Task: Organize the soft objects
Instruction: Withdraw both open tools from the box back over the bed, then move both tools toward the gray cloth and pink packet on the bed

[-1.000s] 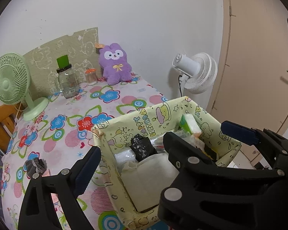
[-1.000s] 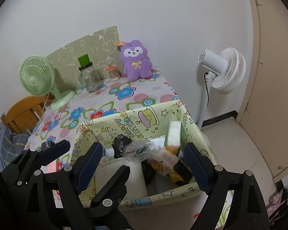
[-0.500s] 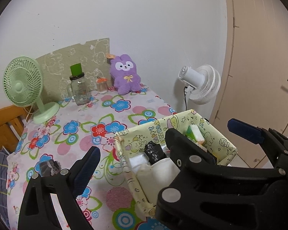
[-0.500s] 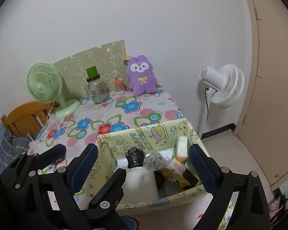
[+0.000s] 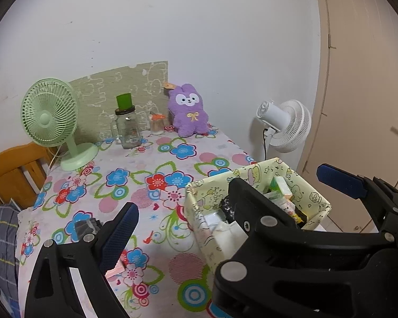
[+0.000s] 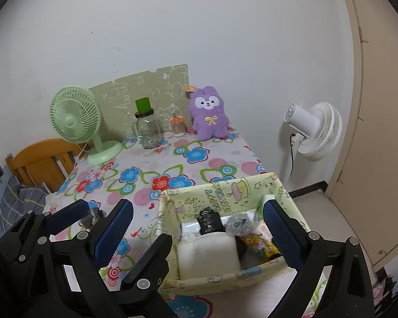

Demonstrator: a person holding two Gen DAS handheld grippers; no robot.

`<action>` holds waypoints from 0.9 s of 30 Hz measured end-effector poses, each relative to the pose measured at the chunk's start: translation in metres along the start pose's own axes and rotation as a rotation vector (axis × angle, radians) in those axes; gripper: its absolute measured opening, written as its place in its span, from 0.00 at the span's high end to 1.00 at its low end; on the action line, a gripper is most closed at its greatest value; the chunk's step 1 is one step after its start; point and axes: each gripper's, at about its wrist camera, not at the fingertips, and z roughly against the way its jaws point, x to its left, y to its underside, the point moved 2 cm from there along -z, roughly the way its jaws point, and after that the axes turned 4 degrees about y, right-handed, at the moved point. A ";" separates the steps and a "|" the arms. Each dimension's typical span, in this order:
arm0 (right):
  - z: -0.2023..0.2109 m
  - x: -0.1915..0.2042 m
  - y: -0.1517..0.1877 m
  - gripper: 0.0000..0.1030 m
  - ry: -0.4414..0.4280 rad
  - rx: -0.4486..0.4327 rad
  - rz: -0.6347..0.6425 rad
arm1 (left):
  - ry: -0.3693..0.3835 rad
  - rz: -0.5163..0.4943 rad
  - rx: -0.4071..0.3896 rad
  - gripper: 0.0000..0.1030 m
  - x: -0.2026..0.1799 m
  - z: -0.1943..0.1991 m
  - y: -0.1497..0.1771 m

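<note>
Two hand-held grippers look down over a table covered in a flowered cloth [image 6: 172,164]. In the right wrist view, the right gripper [image 6: 196,222] fills the bottom of the frame with its blue-padded jaws spread wide. They have just been opening, and nothing is pressed between them, though the yellow cartoon-print box [image 6: 225,193] at lower centre shows through the gap.

The box holds a white soft pack [image 6: 207,254], a black crumpled bag [image 6: 209,222] and some small packets (their labels are too small to read).

In the left wrist view, the left gripper [image 5: 225,198] is also wide open and empty, one blue pad at lower left, the other at right, with the box [image 5: 199,204] at lower right.

A small grey fabric item [image 6: 92,216] lies on the cloth at lower left of the right wrist view, just behind the left gripper's pads. A purple plush rabbit [image 6: 208,116] sits upright at the far edge of the table, upper centre, against the wall.

The step in hand looks like a release into the box, now finished. The next move probably calls for reaching a soft item outside the box, likely the grey one nearby, and closing gently on it.
</note>
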 end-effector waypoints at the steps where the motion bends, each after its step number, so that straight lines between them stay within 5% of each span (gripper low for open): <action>1: 0.001 0.003 0.000 0.03 -0.003 -0.001 0.003 | -0.004 0.001 0.000 0.06 0.002 0.002 0.001; 27: 0.002 0.077 0.013 0.03 -0.063 0.001 0.109 | -0.085 0.059 -0.004 0.04 0.068 0.028 0.028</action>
